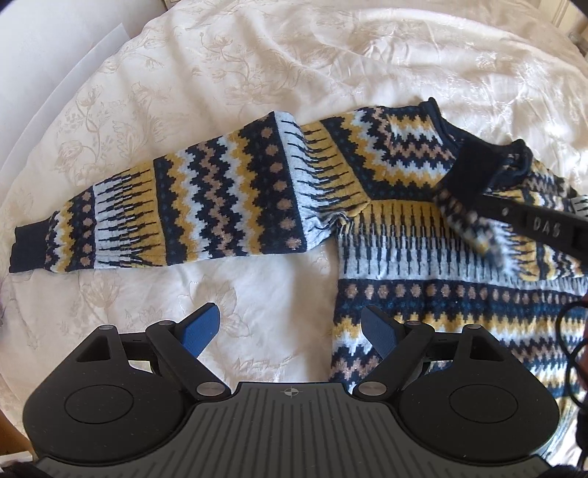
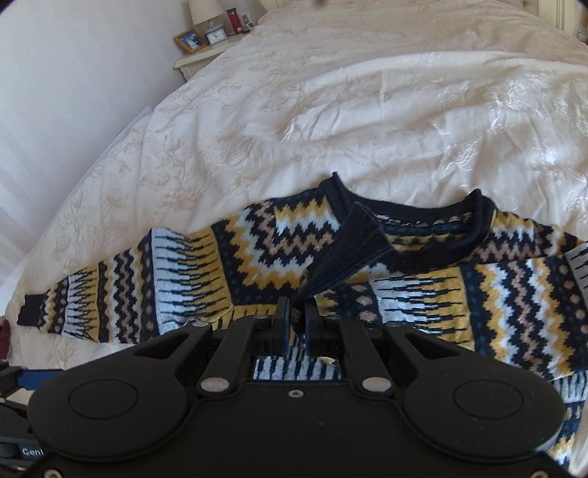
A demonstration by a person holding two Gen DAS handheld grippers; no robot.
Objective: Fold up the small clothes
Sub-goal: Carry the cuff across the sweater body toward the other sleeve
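Right tool: jaws nearly together, pinching the dark cuff of one sleeve of the sweater; cuff stands up from the pinch & leans toward the neckline. That sleeve is laid across the chest, patterned bands running over the body.

Left tool: spread wide, blue pads well apart, nothing between them. It hovers over bare bedspread just beside the sweater's side edge, below the armpit.

Sweater: knit w/ navy, yellow, white & tan zigzags, lying flat on the bed, neck away from the cameras. Other sleeve stretches straight out to the side, its navy cuff at the far end, resting on the bedspread.

Around: bedspread is cream w/ a floral weave, creased behind the sweater. A white wall runs beside the bed.

Views: left wrist cam shows the right tool's black arm coming in from the side, folded sleeve end blurred around it; a dark cable loops at that edge. Only the right wrist cam shows a nightstand at the head of the bed w/ a framed picture, small clock & red container; contents of that container can't tell. It also catches a bit of the left tool, low at the edge.
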